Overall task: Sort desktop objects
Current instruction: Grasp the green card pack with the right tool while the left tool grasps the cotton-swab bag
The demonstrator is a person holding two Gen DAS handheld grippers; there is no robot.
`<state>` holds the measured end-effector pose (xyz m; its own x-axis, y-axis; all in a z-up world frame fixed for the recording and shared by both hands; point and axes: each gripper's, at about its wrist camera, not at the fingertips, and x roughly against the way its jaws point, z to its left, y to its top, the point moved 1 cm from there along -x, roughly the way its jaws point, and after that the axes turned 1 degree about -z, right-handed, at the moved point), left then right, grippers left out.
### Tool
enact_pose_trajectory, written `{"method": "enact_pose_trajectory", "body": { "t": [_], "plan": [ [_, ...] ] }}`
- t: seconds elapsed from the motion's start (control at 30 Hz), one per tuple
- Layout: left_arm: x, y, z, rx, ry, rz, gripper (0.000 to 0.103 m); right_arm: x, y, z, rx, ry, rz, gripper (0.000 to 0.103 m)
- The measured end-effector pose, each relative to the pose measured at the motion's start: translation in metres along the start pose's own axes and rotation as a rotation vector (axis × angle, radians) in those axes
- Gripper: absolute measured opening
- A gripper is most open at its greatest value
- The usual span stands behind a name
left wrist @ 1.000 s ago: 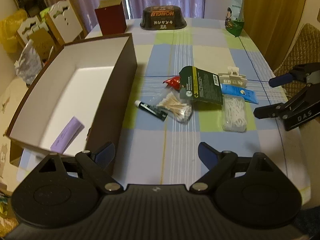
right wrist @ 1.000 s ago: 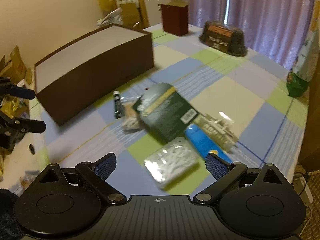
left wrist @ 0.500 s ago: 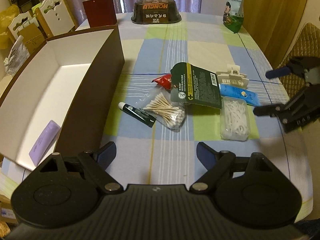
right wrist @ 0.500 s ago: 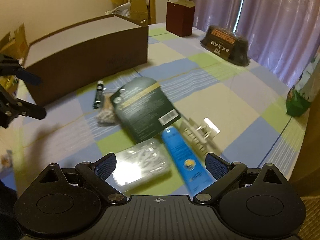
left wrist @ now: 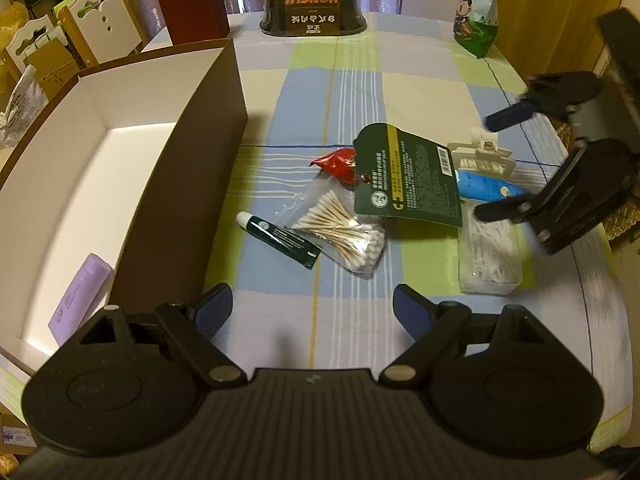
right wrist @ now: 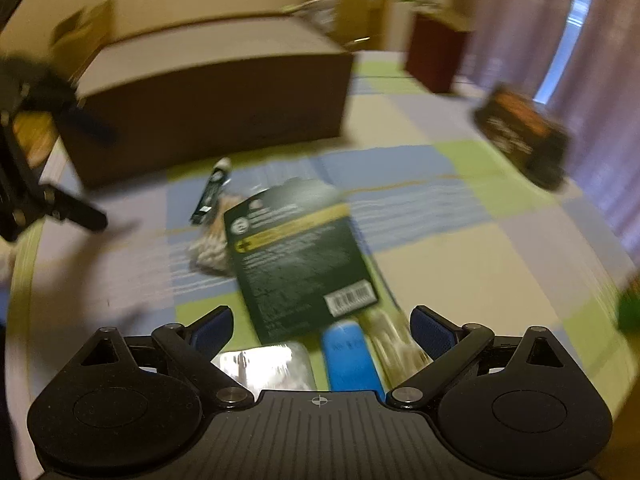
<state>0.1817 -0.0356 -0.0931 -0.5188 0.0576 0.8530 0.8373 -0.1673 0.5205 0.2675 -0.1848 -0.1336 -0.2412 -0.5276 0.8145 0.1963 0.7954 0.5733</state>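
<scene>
Hovering over the blue tube (right wrist: 350, 354), the right tool (right wrist: 321, 326) gapes empty — left tool (left wrist: 313, 307) likewise (both above the table (left wrist: 420, 80)).

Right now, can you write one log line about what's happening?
left gripper: open, empty | right gripper: open, over blue tube | brown box: holds purple item | rest unsorted

My left gripper (left wrist: 313, 312) is matte black: a ribbed central housing, two round embossed discs, silver pivot screws and blue textured pads (left wrist: 214, 309) on its fingers. My right gripper (right wrist: 321, 328) matches it, with a crosshair mark on the housing.
</scene>
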Motion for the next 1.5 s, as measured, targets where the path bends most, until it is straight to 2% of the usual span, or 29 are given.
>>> {"method": "enact_pose_trajectory", "body": {
  "t": [0.13, 0.33, 0.37, 0.43, 0.5, 0.57, 0.67, 0.87, 1.03, 1.07, 1.17, 1.2, 1.23, 1.33, 1.5],
  "plan": [
    [0.002, -0.001, 0.006, 0.012, -0.002, 0.009, 0.085, -0.022, 0.014, -0.006, 0.089, 0.064, 0.021, 0.098],
    [0.005, -0.009, 0.007, 0.008, -0.008, 0.028, 0.085, -0.044, 0.027, -0.025, 0.102, 0.205, 0.019, 0.097],
    [0.005, -0.010, 0.007, 0.007, -0.008, 0.030, 0.085, -0.047, 0.029, -0.028, 0.099, 0.231, 0.022, 0.078],
    [0.007, -0.012, 0.007, 0.010, -0.006, 0.031, 0.085, -0.052, 0.033, -0.030, 0.086, 0.277, 0.041, 0.052],
    [0.008, -0.015, 0.009, 0.015, -0.004, 0.033, 0.085, -0.055, 0.034, -0.027, 0.106, 0.279, 0.059, 0.039],
    [0.010, -0.017, 0.010, 0.015, -0.001, 0.031, 0.085, -0.054, 0.034, -0.019, 0.149, 0.278, 0.067, 0.009],
    [0.014, -0.019, 0.012, 0.019, 0.003, 0.027, 0.085, -0.036, 0.033, 0.001, 0.232, 0.226, 0.022, 0.001],
    [0.015, -0.025, 0.015, 0.027, 0.001, 0.029, 0.085, 0.007, 0.019, 0.069, 0.440, 0.079, -0.079, 0.000],
    [0.017, -0.031, 0.017, 0.026, -0.001, 0.034, 0.085, 0.027, -0.007, 0.120, 0.441, 0.096, -0.086, 0.000],
    [0.018, -0.033, 0.017, 0.026, -0.001, 0.035, 0.085, 0.028, -0.011, 0.126, 0.415, 0.111, -0.074, 0.002],
    [0.021, -0.039, 0.019, 0.026, -0.001, 0.040, 0.085, 0.033, -0.025, 0.142, 0.324, 0.150, -0.047, 0.032],
    [0.022, -0.041, 0.019, 0.026, -0.001, 0.041, 0.085, 0.035, -0.028, 0.144, 0.278, 0.157, -0.045, 0.039],
    [0.023, -0.043, 0.019, 0.026, -0.001, 0.042, 0.085, 0.039, -0.031, 0.144, 0.220, 0.160, -0.046, 0.050],
    [0.023, -0.052, 0.021, 0.026, 0.004, 0.055, 0.085, 0.050, -0.035, 0.133, -0.008, 0.175, -0.073, 0.050],
    [0.023, -0.064, 0.025, 0.032, 0.008, 0.066, 0.085, 0.048, -0.025, 0.115, -0.263, 0.012, -0.091, 0.050]
  ]
}}
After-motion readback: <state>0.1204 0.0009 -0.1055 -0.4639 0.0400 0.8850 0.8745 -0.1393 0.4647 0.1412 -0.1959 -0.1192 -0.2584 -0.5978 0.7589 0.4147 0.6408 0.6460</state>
